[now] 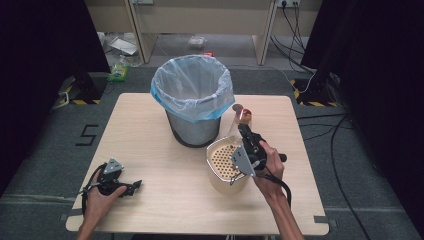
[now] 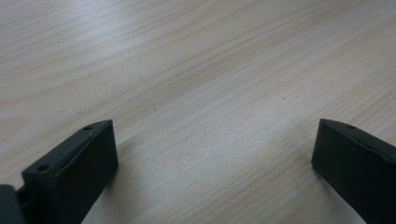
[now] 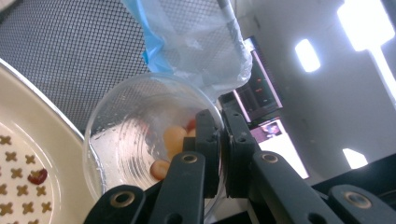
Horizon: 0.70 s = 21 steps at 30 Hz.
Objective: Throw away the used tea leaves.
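My right gripper [image 1: 245, 131] is shut on the wall of a clear plastic cup [image 1: 242, 119], held tilted above the far rim of a cream perforated strainer bowl [image 1: 223, 161]. In the right gripper view the jaws pinch the cup [image 3: 126, 135] at its rim, one inside and one outside. A few yellow and red food pieces [image 3: 173, 138] lie inside it. One red piece [image 3: 37, 176] lies in the strainer [image 3: 18, 140]. My left gripper [image 1: 134, 186] rests open near the table's front left, with bare wood [image 2: 187, 70] between its jaws.
A grey mesh waste bin [image 1: 194, 125] with a pale blue plastic liner [image 1: 192, 85] stands at the table's middle back, just left of the cup. The light wooden table [image 1: 150, 150] has cables and black stands on the floor around it.
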Available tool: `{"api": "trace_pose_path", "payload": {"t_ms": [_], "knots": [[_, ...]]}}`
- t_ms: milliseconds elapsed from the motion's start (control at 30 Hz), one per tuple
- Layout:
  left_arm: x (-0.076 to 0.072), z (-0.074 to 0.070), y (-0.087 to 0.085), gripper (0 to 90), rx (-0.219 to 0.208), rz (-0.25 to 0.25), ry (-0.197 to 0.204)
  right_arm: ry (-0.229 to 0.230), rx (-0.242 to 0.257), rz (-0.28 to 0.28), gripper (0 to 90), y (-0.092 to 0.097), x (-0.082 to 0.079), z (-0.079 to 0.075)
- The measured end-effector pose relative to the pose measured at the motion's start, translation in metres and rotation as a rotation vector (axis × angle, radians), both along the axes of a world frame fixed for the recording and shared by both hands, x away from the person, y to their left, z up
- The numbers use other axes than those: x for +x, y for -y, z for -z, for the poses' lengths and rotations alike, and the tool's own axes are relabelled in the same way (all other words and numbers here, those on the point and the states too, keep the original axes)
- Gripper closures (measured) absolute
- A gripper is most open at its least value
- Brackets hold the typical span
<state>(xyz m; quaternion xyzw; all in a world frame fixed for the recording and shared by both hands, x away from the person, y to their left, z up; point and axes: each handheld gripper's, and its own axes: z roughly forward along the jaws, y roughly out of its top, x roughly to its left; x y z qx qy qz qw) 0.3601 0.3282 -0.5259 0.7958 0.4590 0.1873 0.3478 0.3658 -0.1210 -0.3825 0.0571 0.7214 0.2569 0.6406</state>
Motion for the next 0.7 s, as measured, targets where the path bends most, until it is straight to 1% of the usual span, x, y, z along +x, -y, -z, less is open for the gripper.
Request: {"api": "trace_pose_path", "payload": {"t_ms": [33,67,100,133,167,200,233,267,300,333,400,433,467,500,533,600,633,667,700], "knots": [[0.000,0.000,0.000,0.0,0.000,0.000,0.000,0.032,-0.011,-0.001,87.5,-0.001,-0.003,0.001],[0.000,0.000,0.000,0.0,0.000,0.000,0.000,0.051,-0.044,0.003,87.5,-0.004,-0.005,0.003],[0.000,0.000,0.000,0.0,0.000,0.000,0.000,0.064,-0.092,0.011,87.5,-0.007,-0.006,0.005],[0.000,0.000,0.000,0.0,0.000,0.000,0.000,0.072,-0.122,0.012,87.5,-0.009,-0.008,0.007],[0.000,0.000,0.000,0.0,0.000,0.000,0.000,0.079,-0.104,0.007,87.6,-0.010,-0.011,0.009],[0.000,0.000,0.000,0.0,0.000,0.000,0.000,0.082,-0.105,0.000,87.6,-0.011,-0.012,0.010],[0.000,0.000,0.000,0.0,0.000,0.000,0.000,0.092,-0.130,0.005,87.6,-0.012,-0.012,0.012],[0.000,0.000,0.000,0.0,0.000,0.000,0.000,0.106,-0.137,0.013,87.7,-0.013,-0.013,0.014],[0.000,0.000,0.000,0.0,0.000,0.001,0.000,0.124,-0.122,0.017,87.7,-0.013,-0.015,0.016],[0.000,0.000,0.000,0.0,0.000,0.000,0.000,0.138,-0.129,0.017,87.8,-0.013,-0.017,0.015],[0.000,0.000,0.000,0.0,0.000,0.000,0.000,0.181,-0.135,0.023,87.7,-0.013,-0.019,0.015],[0.000,0.000,0.000,0.0,0.000,0.000,0.000,0.175,-0.139,0.036,87.7,-0.013,-0.017,0.016],[0.000,0.000,0.000,0.0,0.000,0.001,0.000,0.185,-0.161,0.053,87.7,-0.013,-0.016,0.017],[0.000,0.000,0.000,0.0,0.000,0.000,0.000,0.208,-0.181,0.062,87.8,-0.014,-0.017,0.019],[0.000,0.000,0.000,0.0,0.000,0.000,0.000,0.235,-0.213,0.061,87.8,-0.017,-0.019,0.021],[0.000,0.000,0.000,0.0,0.000,0.000,0.000,0.236,-0.234,0.086,87.8,-0.019,-0.017,0.025],[0.000,0.000,0.000,0.0,0.000,0.000,0.000,0.248,-0.256,0.088,87.8,-0.020,-0.018,0.027],[0.000,0.000,0.000,0.0,0.000,0.000,0.000,0.265,-0.261,0.085,87.8,-0.021,-0.020,0.028],[0.000,0.000,0.000,0.0,0.000,0.000,0.000,0.288,-0.282,0.082,87.8,-0.022,-0.022,0.027]]}}
